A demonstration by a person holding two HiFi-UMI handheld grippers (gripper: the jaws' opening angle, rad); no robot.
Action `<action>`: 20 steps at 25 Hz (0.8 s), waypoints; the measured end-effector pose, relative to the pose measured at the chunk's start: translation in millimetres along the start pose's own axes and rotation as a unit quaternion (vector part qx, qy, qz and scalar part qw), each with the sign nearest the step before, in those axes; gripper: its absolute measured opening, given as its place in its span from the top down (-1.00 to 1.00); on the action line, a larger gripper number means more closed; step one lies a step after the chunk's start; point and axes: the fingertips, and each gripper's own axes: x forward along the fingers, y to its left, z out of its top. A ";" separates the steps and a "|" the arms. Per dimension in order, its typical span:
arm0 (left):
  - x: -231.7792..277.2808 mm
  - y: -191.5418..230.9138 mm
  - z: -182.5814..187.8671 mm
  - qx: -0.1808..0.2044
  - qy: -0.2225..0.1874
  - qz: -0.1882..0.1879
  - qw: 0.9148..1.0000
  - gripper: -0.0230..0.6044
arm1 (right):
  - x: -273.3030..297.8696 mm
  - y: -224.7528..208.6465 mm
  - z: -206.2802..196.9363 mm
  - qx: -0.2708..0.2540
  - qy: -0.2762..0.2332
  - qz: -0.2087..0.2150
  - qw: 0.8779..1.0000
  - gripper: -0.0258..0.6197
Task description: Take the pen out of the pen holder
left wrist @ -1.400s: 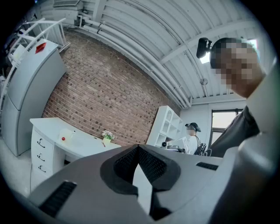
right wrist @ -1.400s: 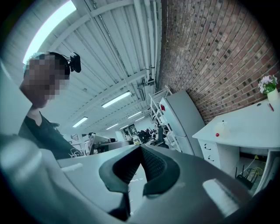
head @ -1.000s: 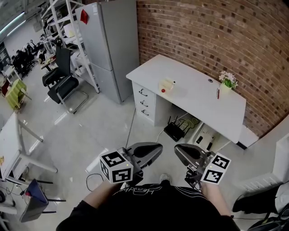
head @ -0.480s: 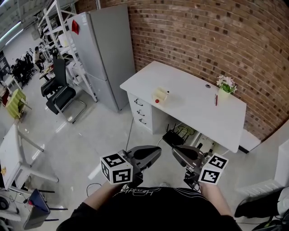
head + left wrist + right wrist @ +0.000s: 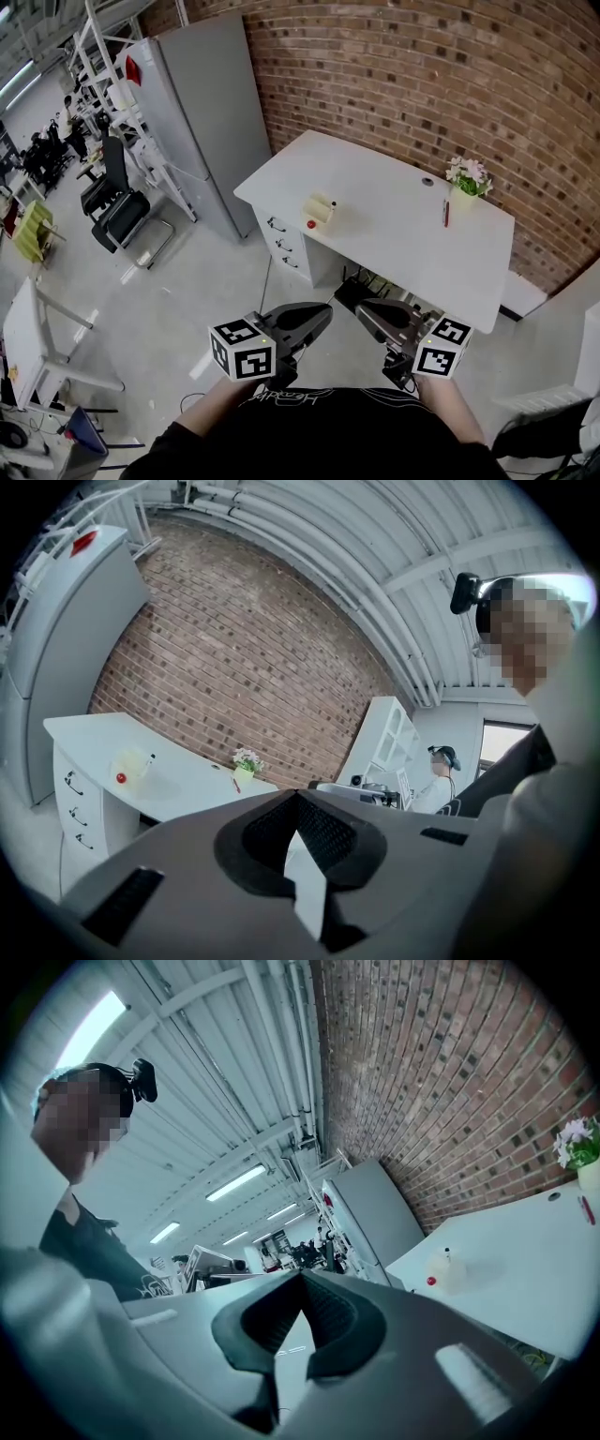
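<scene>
We hold the left gripper and right gripper shut, empty: the thin red pen on the white desk lies well apart.

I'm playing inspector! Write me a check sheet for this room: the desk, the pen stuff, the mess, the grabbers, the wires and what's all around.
Surface: white desk, mostly bare, well ahead of both grippers.
Job's things: pale container with something dark-tipped sticking up, too far away to tell if it is the pen holder; red pen-like stick next to the flower pot.
Clutter: red ball by the container; dark round spot.
Grippers: left gripper and right gripper both shut, holding nothing, over the floor.
Cables: dark wires under the desk.
Surroundings: brick wall, grey fridge, office chair, shelves.
</scene>
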 end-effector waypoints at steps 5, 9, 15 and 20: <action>22.0 8.0 10.3 0.007 -0.009 0.007 1.000 0.92 | -7.3 -20.4 18.2 0.001 -0.015 0.009 1.000 0.91; 32.2 11.0 9.7 0.011 -0.010 0.010 1.000 0.92 | -13.6 -33.0 22.2 -0.004 -0.015 0.006 1.000 0.91; 32.8 20.5 9.8 -0.001 -0.015 0.022 1.000 0.92 | -16.0 -46.8 26.1 0.004 -0.027 -0.004 1.000 0.91; 37.6 33.9 9.2 -0.007 -0.011 0.025 1.000 0.92 | -14.3 -66.6 28.9 0.019 -0.033 -0.021 0.999 0.91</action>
